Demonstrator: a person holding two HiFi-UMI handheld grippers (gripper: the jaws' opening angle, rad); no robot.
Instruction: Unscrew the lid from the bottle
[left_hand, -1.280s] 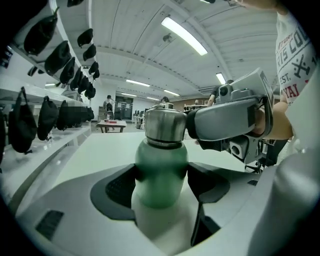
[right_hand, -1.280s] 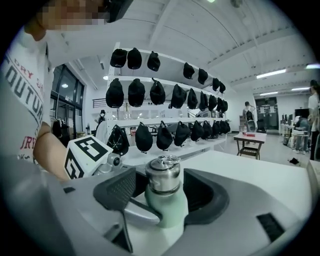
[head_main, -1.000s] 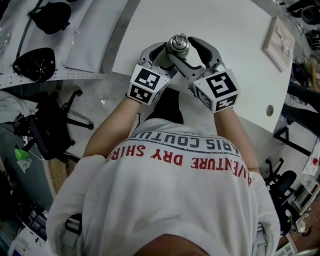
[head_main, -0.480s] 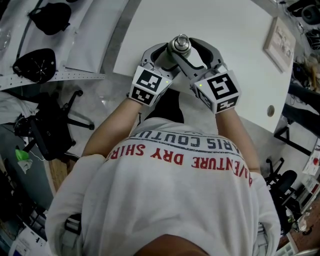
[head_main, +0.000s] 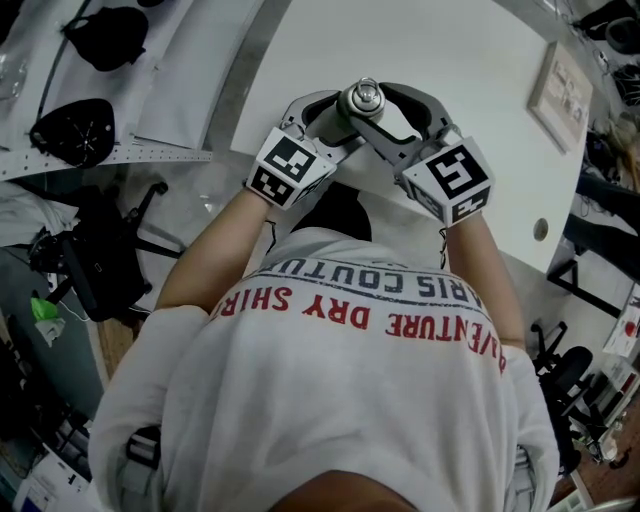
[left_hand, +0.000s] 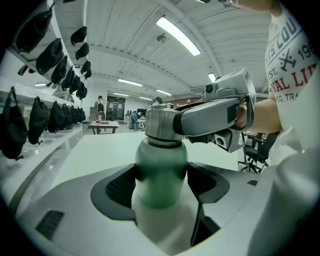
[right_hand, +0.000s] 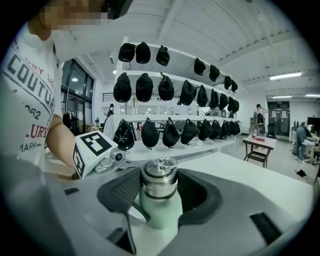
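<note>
A pale green bottle (left_hand: 159, 176) with a steel lid (right_hand: 158, 180) stands upright just above the near edge of the white table (head_main: 450, 60). My left gripper (left_hand: 160, 186) is shut on the bottle's green body, and its dark pads press on both sides. From the other side my right gripper (right_hand: 158, 189) has just been closing, and its pads now grip the lid between them. In the head view the lid (head_main: 362, 98) shows from above, with the left gripper (head_main: 338, 116) and the right gripper (head_main: 372, 108) meeting around it.
A framed picture (head_main: 558, 80) lies at the table's far right, and a small hole (head_main: 541, 229) sits near its right edge. Black caps (right_hand: 165, 85) hang on shelves behind. An office chair (head_main: 100, 260) stands on the floor to the left.
The right gripper's jaws have drawn in onto the lid. Both marker cubes have rolled slightly, while bottle and hands stay in the same spot.
</note>
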